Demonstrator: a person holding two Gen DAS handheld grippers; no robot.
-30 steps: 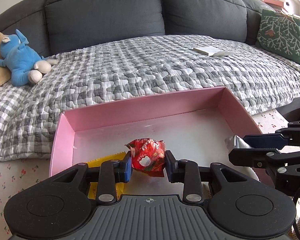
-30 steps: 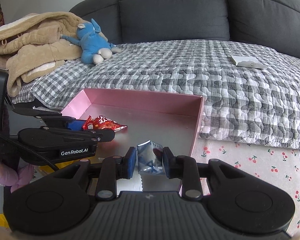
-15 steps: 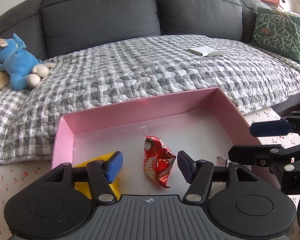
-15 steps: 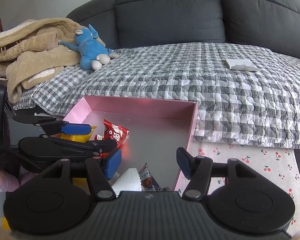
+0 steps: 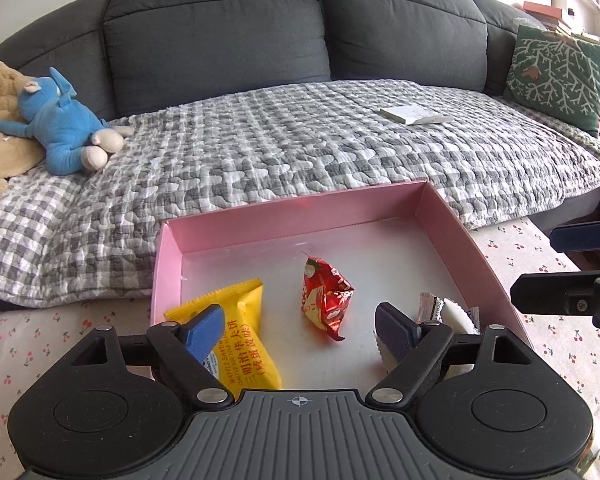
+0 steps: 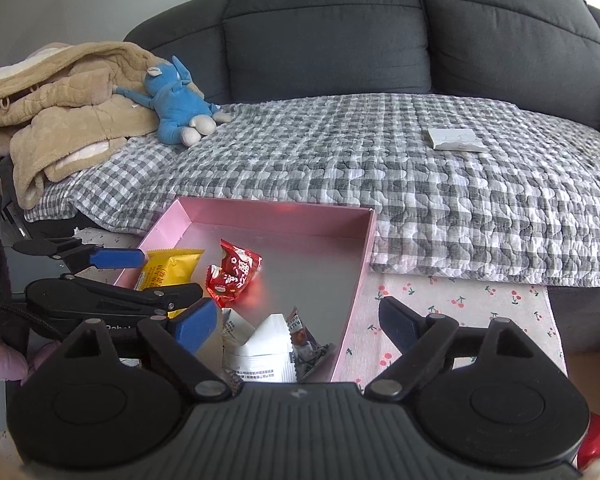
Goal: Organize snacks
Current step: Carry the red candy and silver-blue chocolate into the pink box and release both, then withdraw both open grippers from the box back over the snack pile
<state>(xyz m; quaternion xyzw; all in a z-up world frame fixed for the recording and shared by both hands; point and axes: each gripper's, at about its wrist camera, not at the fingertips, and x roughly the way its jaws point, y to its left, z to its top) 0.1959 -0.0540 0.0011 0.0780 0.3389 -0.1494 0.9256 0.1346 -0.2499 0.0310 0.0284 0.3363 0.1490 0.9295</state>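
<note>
A shallow pink box (image 5: 296, 216) (image 6: 362, 264) sits on a cherry-print cloth in front of the sofa. Inside lie a red snack packet (image 5: 326, 294) (image 6: 234, 276), a yellow wafer packet (image 5: 236, 336) (image 6: 170, 274) and small white and brown packets (image 5: 446, 312) (image 6: 266, 346) at the near right corner. My left gripper (image 5: 300, 330) hovers over the box's near side, its jaws opening, nothing between them. My right gripper (image 6: 294, 320) hangs over the box's right corner above the white packets, jaws opening and holding nothing.
A dark grey sofa with a grey checked quilt (image 5: 300, 152) rises right behind the box. On it lie a blue plush toy (image 5: 66, 128), a beige blanket (image 6: 60, 96), a small white booklet (image 5: 416, 114) and a green cushion (image 5: 556, 76).
Both grippers opened and drew back and up. The left let the red packet fall into the box; the right dropped its silvery packet into the near right corner.
</note>
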